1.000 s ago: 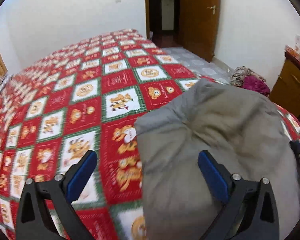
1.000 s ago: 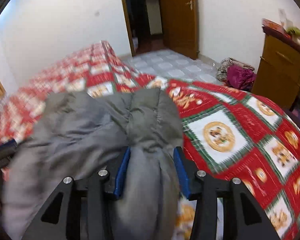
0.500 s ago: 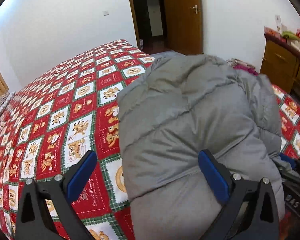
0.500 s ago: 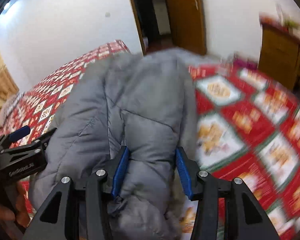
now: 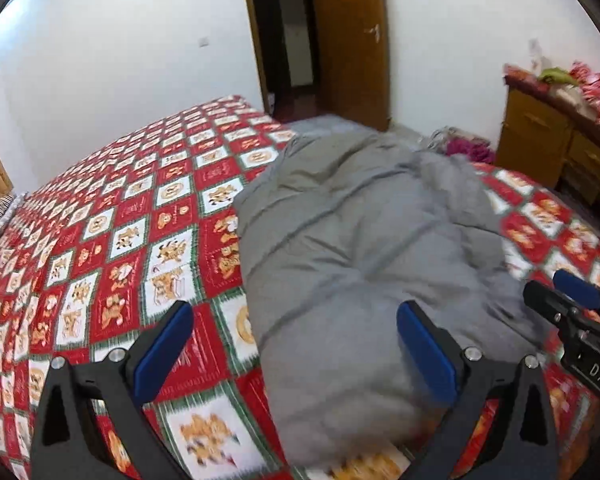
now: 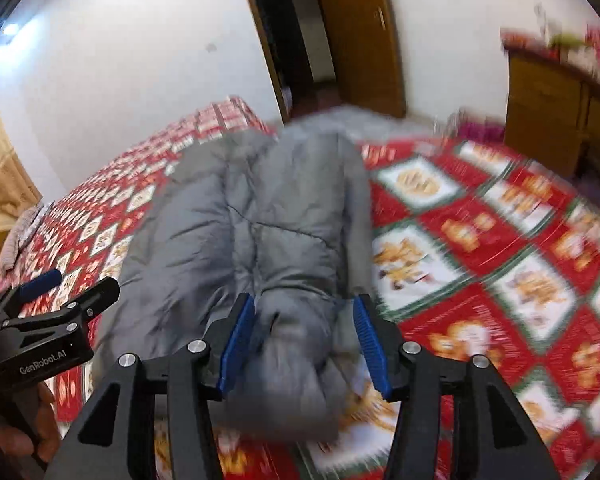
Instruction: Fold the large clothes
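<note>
- I am working on one grey quilted puffer jacket (image 5: 364, 248), which is lying along the bed's red, white and green patchwork quilt (image 5: 112, 240), its far end reaching towards the bed's corner nearest the open brown wooden door (image 5: 352, 40).
- I am judging the jacket to be light but bulky: soft, springy padding that puffs back up, with a smooth shell that may slide off the pads.
- I am thinking the best hold is a stitched seam or the folded near edge, pinching through both layers, not the fat middle of a panel.
- My right gripper (image 6: 304, 340) is standing about half open; its jaws have just been opening, and the jacket's near fold is sitting between the blue pads, which no longer seem to be pressing on it.
- My left gripper (image 5: 296, 350) is standing wide open and holding nothing; its right-hand pad is hanging over the jacket's near-left part, the other over the quilt.
- I am counting: one jacket, one quilt, two grippers, one door, one yellow-brown wooden cabinet (image 5: 540, 136) beyond the jacket's right side, and one purple heap of cloth (image 5: 466, 150) on the floor past its far end.
</note>
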`<state>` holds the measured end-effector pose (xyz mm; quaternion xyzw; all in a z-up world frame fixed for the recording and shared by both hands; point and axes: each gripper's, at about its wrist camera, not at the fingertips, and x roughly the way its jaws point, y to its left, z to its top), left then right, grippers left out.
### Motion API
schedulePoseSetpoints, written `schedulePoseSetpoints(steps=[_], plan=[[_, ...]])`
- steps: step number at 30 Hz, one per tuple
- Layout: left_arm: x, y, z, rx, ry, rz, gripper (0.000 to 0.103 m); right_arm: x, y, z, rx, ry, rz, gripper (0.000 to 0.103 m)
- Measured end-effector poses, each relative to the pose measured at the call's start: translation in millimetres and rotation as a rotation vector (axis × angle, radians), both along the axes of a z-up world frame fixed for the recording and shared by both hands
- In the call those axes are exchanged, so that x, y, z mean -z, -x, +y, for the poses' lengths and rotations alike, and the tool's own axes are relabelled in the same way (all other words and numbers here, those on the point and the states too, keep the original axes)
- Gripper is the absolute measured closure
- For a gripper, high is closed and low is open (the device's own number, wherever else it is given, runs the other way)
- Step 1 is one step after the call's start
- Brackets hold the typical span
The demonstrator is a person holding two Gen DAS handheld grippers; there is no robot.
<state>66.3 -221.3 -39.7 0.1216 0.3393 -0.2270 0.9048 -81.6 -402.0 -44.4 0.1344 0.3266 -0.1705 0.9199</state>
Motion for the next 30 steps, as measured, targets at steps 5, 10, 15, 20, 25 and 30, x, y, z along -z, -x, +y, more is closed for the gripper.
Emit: schedulePoseSetpoints(steps=[5,10,15,20,25,30], plan=[[-7.2,34.1,13.4,0.017,0.045,0.0,0.0,-19.6,46.2,21.4,-0.011,0.118,-0.054,0.026],[-11.9,60.5,27.4,0.029,0.067,-0.017,0.0,-20.9,74.0,40.0,-0.038,0.21,-0.031,0.026],[-21.4,78.7,48.7,-0.017,0.1,-0.036,0.0,-28.6,107.5,49.0,-0.029,0.171,-0.047,0.022],[-42.8,103.6,65.4,-0.056,0.074,-0.141,0.0,-48.7,124.8,63.4,-0.034,0.166,-0.063,0.022],[-65.9,123.6,78.7,-0.076,0.09,-0.202,0.0,-84.5,136.7,82.2,-0.041,0.177,-0.132,0.021],[-85.0,137.7,86.8,-0.088,0.13,-0.237,0.0,-116.9,153.3,107.6,-0.075,0.214,-0.229,0.016]])
